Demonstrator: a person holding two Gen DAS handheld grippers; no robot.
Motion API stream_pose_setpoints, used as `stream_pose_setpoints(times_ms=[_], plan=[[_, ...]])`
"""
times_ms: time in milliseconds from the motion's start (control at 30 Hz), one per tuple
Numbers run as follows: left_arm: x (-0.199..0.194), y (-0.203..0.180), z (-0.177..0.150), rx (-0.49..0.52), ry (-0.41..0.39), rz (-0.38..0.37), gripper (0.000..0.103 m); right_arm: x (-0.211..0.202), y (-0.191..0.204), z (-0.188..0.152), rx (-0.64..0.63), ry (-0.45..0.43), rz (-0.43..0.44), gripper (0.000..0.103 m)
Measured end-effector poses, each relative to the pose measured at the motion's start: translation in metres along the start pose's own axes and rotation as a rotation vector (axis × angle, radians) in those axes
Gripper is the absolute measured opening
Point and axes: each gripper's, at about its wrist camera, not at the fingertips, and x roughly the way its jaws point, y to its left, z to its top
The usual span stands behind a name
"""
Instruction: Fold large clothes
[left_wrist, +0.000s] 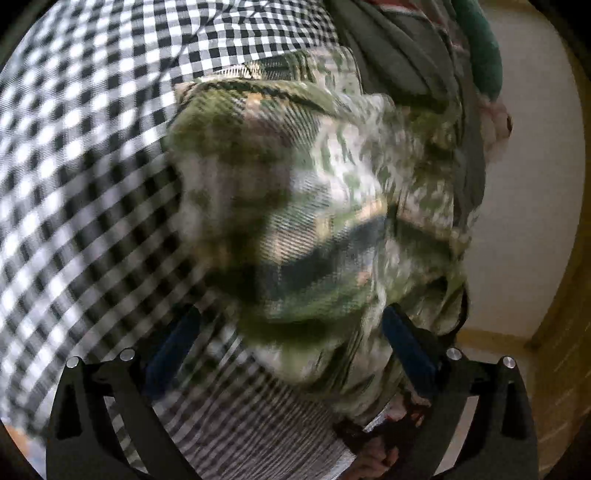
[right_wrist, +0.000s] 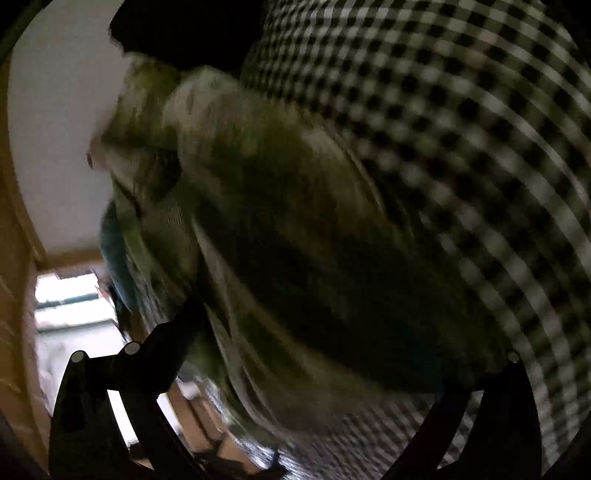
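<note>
The left gripper (left_wrist: 291, 343) stands wide open, its blue fingers (left_wrist: 408, 347) at five and seven o'clock either side of a bunched green plaid shirt (left_wrist: 295, 206) that fills the middle, pads not pressing it. Behind lies a black-and-white checked cloth (left_wrist: 85, 155), with a grey garment (left_wrist: 399, 62) at one o'clock. The right gripper (right_wrist: 295, 369) is buried under the shirt (right_wrist: 280, 236); whether it grips, I cannot tell

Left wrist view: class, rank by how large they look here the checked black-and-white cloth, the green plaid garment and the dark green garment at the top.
1. Checked black-and-white cloth
2. Green plaid garment, though nearness to the camera enlarges it
3. Dark green garment
</note>
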Motion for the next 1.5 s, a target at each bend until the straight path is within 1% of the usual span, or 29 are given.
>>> stream_pose_setpoints(times_ms=[33, 100, 167, 200, 233, 267, 300, 333, 367, 400, 433, 467, 567, 733, 867, 933, 1033, 1100, 1167, 1200, 1233, 1267, 1300, 1333, 1367, 1400, 1433, 1467, 1500], plan=[[0.003, 0.0, 0.008, -0.02, -0.03, -0.036, 0.097, 0.001, 0.0, 0.005, 0.015, -0.012, 0.017, 0.098], [0.008, -0.002, 0.02, -0.018, -0.057, -0.047, 0.097, 0.004, 0.002, 0.008, 0.012, -0.006, -0.003, 0.098], [0.015, -0.002, 0.034, -0.051, -0.049, -0.077, 0.097, 0.004, 0.004, 0.008, -0.006, -0.004, -0.023, 0.097], [0.017, -0.002, 0.038, -0.07, -0.042, -0.081, 0.097, 0.004, 0.006, 0.007, -0.015, -0.005, -0.033, 0.087], [0.018, -0.003, 0.04, -0.077, -0.037, -0.086, 0.097, 0.004, 0.008, 0.005, -0.023, -0.008, -0.046, 0.066], [0.018, -0.004, 0.041, -0.068, -0.029, -0.084, 0.097, -0.001, 0.005, 0.004, -0.03, -0.009, -0.069, 0.057], [0.016, -0.006, 0.04, -0.056, -0.023, -0.073, 0.094, -0.004, 0.002, 0.007, -0.023, -0.009, -0.059, 0.046], [0.013, -0.006, 0.039, -0.045, -0.022, -0.047, 0.076, -0.008, -0.002, 0.006, -0.016, -0.006, -0.044, 0.039], [0.009, -0.004, 0.037, -0.034, -0.02, -0.008, 0.053, -0.007, -0.005, 0.005, -0.016, -0.003, -0.041, 0.037], [0.007, 0.001, 0.035, -0.036, -0.02, 0.008, 0.043, -0.01, -0.004, 0.005, -0.021, -0.001, -0.036, 0.033], [0.005, 0.007, 0.033, -0.045, -0.02, -0.002, 0.034, -0.012, -0.004, 0.004, -0.023, 0.0, -0.026, 0.03], [0.001, 0.015, 0.032, -0.062, -0.02, -0.032, 0.029, -0.015, -0.004, 0.002, -0.023, -0.002, -0.012, 0.028], [-0.007, 0.015, 0.029, -0.043, -0.033, -0.056, 0.02, -0.021, -0.007, -0.001, 0.015, -0.015, 0.036, 0.023], [-0.038, 0.023, 0.017, -0.075, -0.069, -0.097, 0.015, -0.051, -0.026, -0.016, 0.059, -0.023, 0.082, 0.019], [-0.063, 0.027, -0.002, -0.06, -0.049, -0.089, 0.015, -0.083, -0.039, -0.035, 0.095, -0.041, 0.078, 0.018], [-0.084, 0.04, -0.022, -0.069, -0.034, -0.07, 0.015, -0.102, -0.047, -0.047, 0.105, -0.047, 0.064, 0.017], [-0.108, 0.061, -0.051, -0.11, -0.021, -0.035, 0.015, -0.136, -0.069, -0.067, 0.129, -0.042, 0.015, 0.017], [-0.124, 0.08, -0.072, -0.14, -0.011, 0.003, 0.015, -0.154, -0.085, -0.08, 0.137, -0.031, -0.038, 0.017], [-0.13, 0.095, -0.087, -0.147, -0.006, 0.05, 0.015, -0.159, -0.098, -0.088, 0.146, -0.014, -0.089, 0.017], [-0.129, 0.098, -0.09, -0.148, -0.005, 0.063, 0.015, -0.16, -0.109, -0.093, 0.138, -0.004, -0.124, 0.019], [-0.126, 0.103, -0.092, -0.143, -0.004, 0.073, 0.018, -0.157, -0.113, -0.094, 0.137, -0.001, -0.142, 0.027], [-0.125, 0.102, -0.091, -0.114, -0.002, 0.099, 0.025, -0.153, -0.116, -0.092, 0.13, 0.003, -0.165, 0.033], [-0.125, 0.098, -0.089, -0.087, -0.001, 0.124, 0.032, -0.149, -0.114, -0.09, 0.117, 0.005, -0.187, 0.049], [-0.127, 0.094, -0.086, -0.058, -0.004, 0.155, 0.055, -0.147, -0.11, -0.087, 0.102, 0.009, -0.2, 0.078], [-0.132, 0.089, -0.082, -0.032, -0.02, 0.16, 0.077, -0.146, -0.103, -0.084, 0.079, 0.009, -0.217, 0.088], [-0.132, 0.078, -0.076, 0.002, -0.034, 0.174, 0.085, -0.15, -0.093, -0.082, 0.036, -0.002, -0.24, 0.092], [-0.142, 0.064, -0.071, 0.086, -0.044, 0.221, 0.095, -0.155, -0.083, -0.081, -0.02, 0.003, -0.272, 0.092], [-0.148, 0.054, -0.069, 0.147, -0.046, 0.255, 0.096, -0.163, -0.074, -0.079, -0.079, 0.002, -0.329, 0.092], [-0.155, 0.04, -0.066, 0.229, -0.051, 0.301, 0.096, -0.171, -0.064, -0.077, -0.138, -0.021, -0.381, 0.092]])
